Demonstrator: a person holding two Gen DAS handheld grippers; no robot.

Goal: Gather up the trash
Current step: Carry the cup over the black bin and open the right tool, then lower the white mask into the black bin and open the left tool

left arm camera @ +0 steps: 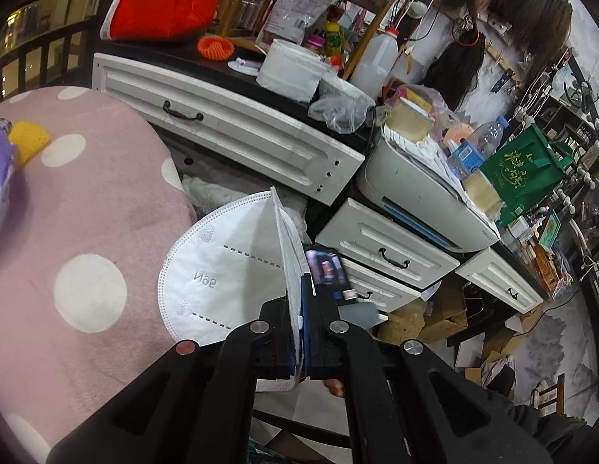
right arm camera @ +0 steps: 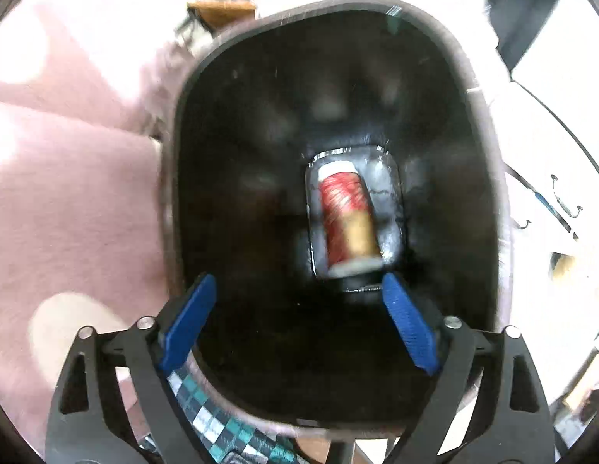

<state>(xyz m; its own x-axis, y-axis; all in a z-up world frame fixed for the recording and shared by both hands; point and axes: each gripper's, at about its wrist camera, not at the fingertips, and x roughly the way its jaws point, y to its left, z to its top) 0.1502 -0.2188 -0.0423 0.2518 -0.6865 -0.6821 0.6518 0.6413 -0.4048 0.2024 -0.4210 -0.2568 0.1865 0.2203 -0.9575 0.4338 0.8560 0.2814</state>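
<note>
My left gripper (left arm camera: 299, 305) is shut on a white folded N95 face mask (left arm camera: 230, 270) and holds it up in the air beside a pink polka-dot blanket (left arm camera: 86, 232). My right gripper (right arm camera: 299, 309) is open and empty, right above the mouth of a black trash bin (right arm camera: 260, 123). A spool of red thread (right arm camera: 348, 216) lies at the bottom of the bin, blurred.
In the left wrist view, white drawers (left arm camera: 230, 127) and a cluttered dark countertop (left arm camera: 206, 65) stand behind the mask, with a printer (left arm camera: 419, 193), bottles and a green bag (left arm camera: 524, 170). Cardboard boxes (left arm camera: 446, 317) lie on the floor. The pink blanket (right arm camera: 67, 193) lies left of the bin.
</note>
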